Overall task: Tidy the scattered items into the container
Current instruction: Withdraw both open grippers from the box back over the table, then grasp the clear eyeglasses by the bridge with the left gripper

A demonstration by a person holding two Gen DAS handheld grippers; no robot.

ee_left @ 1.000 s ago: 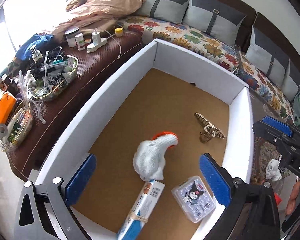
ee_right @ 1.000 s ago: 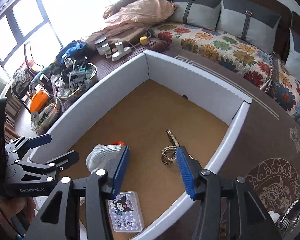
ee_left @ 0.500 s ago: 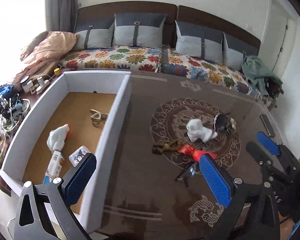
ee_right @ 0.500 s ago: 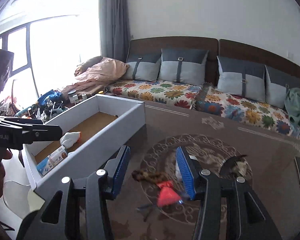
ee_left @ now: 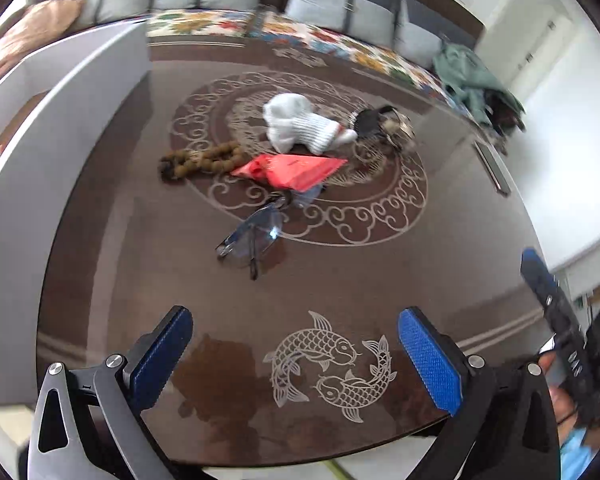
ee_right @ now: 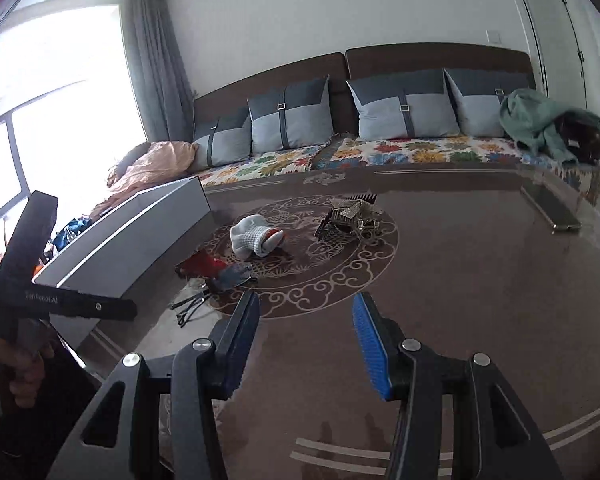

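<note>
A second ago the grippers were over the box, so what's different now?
Both have swung away from the box to the table, where the sock, beads, red bag and glasses lie. The left gripper and right gripper are still open and empty; nothing was picked up. Those items haven't moved in the last half second.

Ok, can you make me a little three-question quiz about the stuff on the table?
1. True or false: the left tongs are holding the glasses.
2. What lies nearest the white box: A) bead bracelet, B) white sock, C) hair clips?
3. What colour is the packet beside the beads?

Key: 1 false, both tongs are empty. 2 A. 3 red.
</note>
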